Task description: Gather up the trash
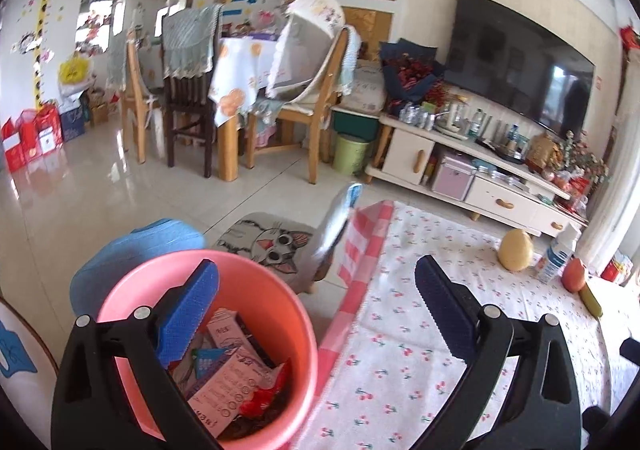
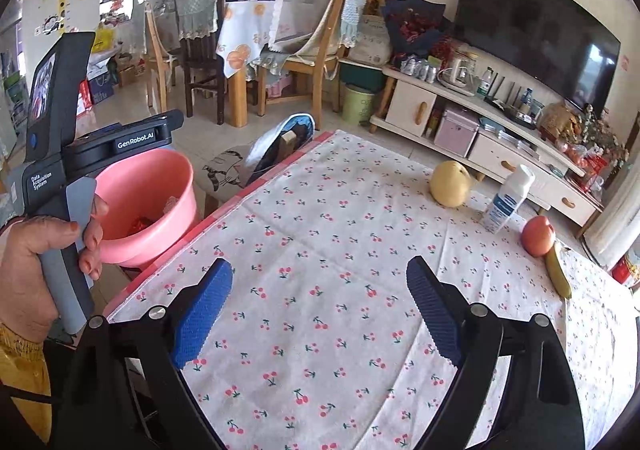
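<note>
While both tongs gape wide and empty, the left tongs (image 1: 316, 290) sit over the pink bin (image 1: 280, 290), and the upright milk carton (image 2: 506, 198), probable trash, stands at two o'clock, nearer the right tongs (image 2: 320, 282).

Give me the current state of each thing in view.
Left tongs: open, empty, over the bin.
Right tongs: open, empty, above the tablecloth.
Round pink plastic bin: upright, partly filled with cartons and wrappers.
White milk bottle: upright, capped.
Silvery wrapper: airborne, blurred.
Cherry-print tablecloth: spread flat.
</note>
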